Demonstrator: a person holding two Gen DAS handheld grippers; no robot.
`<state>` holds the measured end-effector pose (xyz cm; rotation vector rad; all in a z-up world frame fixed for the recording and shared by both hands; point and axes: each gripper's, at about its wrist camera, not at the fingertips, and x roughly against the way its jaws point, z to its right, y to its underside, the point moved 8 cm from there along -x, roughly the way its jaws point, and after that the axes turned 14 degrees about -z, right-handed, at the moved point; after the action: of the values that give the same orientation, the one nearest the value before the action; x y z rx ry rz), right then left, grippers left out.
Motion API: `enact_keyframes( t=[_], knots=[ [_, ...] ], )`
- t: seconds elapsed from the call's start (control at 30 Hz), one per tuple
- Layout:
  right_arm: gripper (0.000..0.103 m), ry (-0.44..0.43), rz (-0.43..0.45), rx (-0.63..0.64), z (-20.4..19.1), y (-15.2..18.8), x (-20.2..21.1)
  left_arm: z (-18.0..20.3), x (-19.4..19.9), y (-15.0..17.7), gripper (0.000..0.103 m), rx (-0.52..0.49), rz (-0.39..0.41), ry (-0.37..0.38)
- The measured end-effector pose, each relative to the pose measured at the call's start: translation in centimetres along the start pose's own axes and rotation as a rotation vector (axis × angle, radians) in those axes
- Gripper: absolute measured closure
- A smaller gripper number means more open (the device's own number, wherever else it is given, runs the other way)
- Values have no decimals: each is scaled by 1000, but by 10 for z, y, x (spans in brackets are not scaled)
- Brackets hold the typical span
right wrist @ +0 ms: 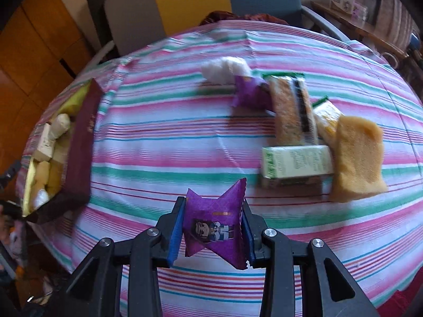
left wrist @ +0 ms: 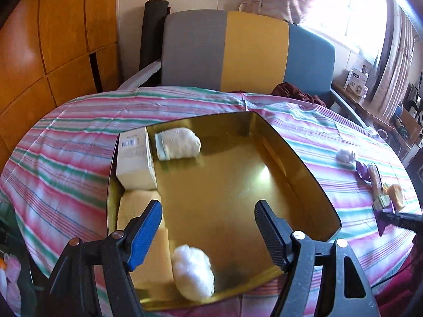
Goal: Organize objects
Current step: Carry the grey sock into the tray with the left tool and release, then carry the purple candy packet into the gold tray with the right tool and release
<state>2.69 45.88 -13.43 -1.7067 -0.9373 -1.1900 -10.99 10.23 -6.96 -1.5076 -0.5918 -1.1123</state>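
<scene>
- blue-padded right gripper is clamped on a purple snack packet, held above the striped tablecloth.
- left gripper stands wide apart with nothing between its pads, over the gold-lined tin.
- inside the tin: a cotton ball at the near edge, a rolled white cloth at the far end, a white carton along the left wall, and pale yellow sponges beside it.
- on the cloth beyond the right gripper, well apart from the tin: a green-and-white box, a tan sponge, a cracker pack, a second purple packet and a loose cotton tuft.
</scene>
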Motion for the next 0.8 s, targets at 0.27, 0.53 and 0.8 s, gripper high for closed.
enact_keyframes(
  t=[0.27, 0.53, 0.8],
  knots=[
    [65, -147, 46, 151, -104, -23, 16, -13, 5, 11, 29, 27, -4, 0],
    [65, -246, 3, 327, -217, -44, 3, -42, 2, 22, 29, 103, -28, 23],
    [65, -263, -102, 382, -282, -55, -45, -98, -8, 43, 31, 291, -94, 35]
  ],
)
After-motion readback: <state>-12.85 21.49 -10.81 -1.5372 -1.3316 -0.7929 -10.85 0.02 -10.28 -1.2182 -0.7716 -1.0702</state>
